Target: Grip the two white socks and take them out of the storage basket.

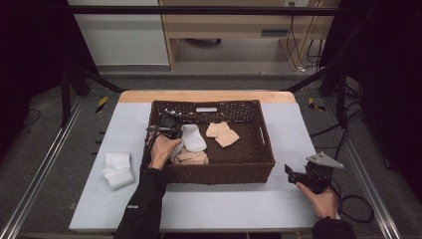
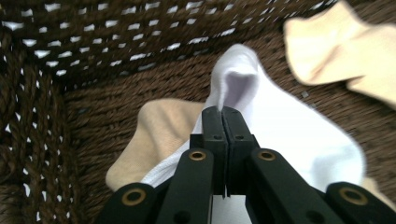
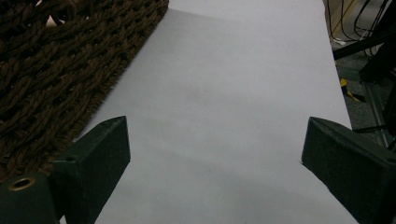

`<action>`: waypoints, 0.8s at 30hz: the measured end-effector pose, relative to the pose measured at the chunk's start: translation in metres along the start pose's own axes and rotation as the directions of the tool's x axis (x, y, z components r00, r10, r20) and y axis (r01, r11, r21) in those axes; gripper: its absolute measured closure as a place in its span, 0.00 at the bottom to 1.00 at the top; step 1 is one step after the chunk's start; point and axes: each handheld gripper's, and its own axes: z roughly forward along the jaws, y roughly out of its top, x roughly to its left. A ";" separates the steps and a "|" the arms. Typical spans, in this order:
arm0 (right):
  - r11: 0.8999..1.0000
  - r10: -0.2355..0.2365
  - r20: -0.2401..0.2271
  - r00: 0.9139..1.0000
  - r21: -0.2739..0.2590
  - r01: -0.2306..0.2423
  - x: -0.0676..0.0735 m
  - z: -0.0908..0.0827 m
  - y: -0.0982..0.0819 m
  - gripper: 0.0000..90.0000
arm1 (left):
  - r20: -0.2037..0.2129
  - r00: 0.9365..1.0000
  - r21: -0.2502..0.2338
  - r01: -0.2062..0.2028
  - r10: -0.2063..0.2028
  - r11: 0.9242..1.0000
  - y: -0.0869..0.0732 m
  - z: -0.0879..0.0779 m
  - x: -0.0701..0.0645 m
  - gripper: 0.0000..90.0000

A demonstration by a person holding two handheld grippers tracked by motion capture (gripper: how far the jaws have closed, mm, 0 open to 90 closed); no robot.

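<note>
your left gripper (image 2: 223, 112): jaws pinching the soft white cotton sock (image 2: 280, 130) in the brown wicker basket (image 1: 259, 154) | right gripper (image 3: 212, 140): jaws spread, bare table between

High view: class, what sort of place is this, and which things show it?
Probably a lab recording station, not a home: a covered table in a dark metal frame, loose cables on the floor, and a person sorting socks from a basket with hand-held grippers.

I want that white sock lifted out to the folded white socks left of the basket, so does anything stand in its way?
The left gripper is shut on the white sock. The basket's left wall stands between it and the folded white socks; it must lift over the rim.
</note>
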 end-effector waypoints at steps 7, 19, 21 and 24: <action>1.000 -0.001 0.002 1.000 -0.001 0.001 0.000 0.000 0.000 0.09 | 0.042 0.998 -0.103 -0.032 0.036 0.994 0.001 -0.011 -0.007 0.99; 1.000 -0.001 -0.001 1.000 0.002 0.001 0.000 0.000 0.000 0.09 | -0.006 0.996 -0.035 -0.085 0.085 0.996 -0.006 0.006 -0.002 0.48; 1.000 -0.005 -0.002 1.000 0.002 0.005 0.000 0.000 0.000 0.09 | -0.018 0.996 -0.052 -0.089 0.088 0.995 -0.007 0.007 0.000 0.32; 1.000 -0.005 -0.003 1.000 0.004 0.005 0.001 0.000 0.000 0.09 | 0.008 0.996 -0.021 -0.083 0.083 0.996 -0.010 0.014 0.002 0.26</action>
